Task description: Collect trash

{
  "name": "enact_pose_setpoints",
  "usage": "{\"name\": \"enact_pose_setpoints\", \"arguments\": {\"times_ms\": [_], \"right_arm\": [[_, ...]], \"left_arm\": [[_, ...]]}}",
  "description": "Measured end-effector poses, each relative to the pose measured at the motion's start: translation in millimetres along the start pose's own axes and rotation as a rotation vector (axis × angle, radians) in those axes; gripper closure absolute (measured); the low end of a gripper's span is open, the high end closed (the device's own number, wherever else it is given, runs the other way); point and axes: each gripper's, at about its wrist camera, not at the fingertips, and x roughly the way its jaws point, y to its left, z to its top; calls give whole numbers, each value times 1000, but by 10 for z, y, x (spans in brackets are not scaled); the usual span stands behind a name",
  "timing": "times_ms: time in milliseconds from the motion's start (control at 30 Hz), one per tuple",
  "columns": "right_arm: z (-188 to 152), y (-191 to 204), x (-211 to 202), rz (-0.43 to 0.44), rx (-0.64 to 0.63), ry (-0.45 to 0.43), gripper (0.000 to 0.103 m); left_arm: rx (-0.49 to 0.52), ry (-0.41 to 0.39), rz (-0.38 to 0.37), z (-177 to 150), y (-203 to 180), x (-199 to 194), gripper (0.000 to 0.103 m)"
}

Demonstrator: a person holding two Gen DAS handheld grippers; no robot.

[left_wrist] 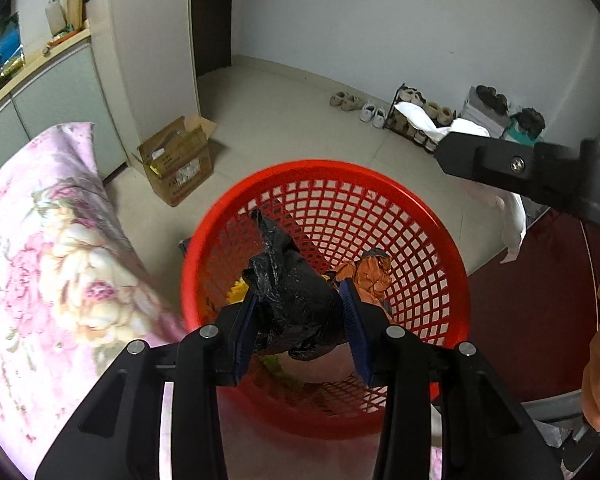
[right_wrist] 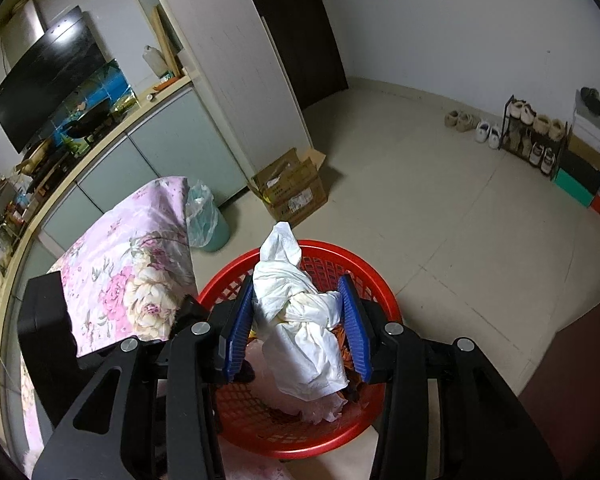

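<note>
Over the red basket (left_wrist: 452, 264), the left gripper (left_wrist: 300, 312) pinches a light, crumpled black bag (left_wrist: 292, 292) mid-bundle while the right gripper (right_wrist: 298, 316) clamps soft white paper (right_wrist: 300, 320), both easily squashed.

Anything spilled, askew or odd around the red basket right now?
Nothing stands out. The red basket sits upright with trash inside; the left hand-held gripper clamps a black plastic bag and the right hand-held gripper a white crumpled tissue over it.
</note>
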Motion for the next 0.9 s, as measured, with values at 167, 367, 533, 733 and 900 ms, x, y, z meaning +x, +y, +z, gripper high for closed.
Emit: {"name": "enact_pose_setpoints", "arguments": {"times_ms": [167,367,533,733,900], "right_arm": [[11,12,45,23,3,7,53],[29,31,5,32,-7,-6,49],[18,63,-73,19,-25,-26,48],[-10,102,-212,15,-30,-70,36],[-56,127,-312,0,-52,-89,35]], "left_arm": [[-4,5,-3,-4,-11,74,43],[-20,-7,1,17,1,62,29],[-29,-27,22,-20,82,-77,22],[-49,-55,48,-75,174,-262,20],[-64,-74,83,-139,212,-407,20]]}}
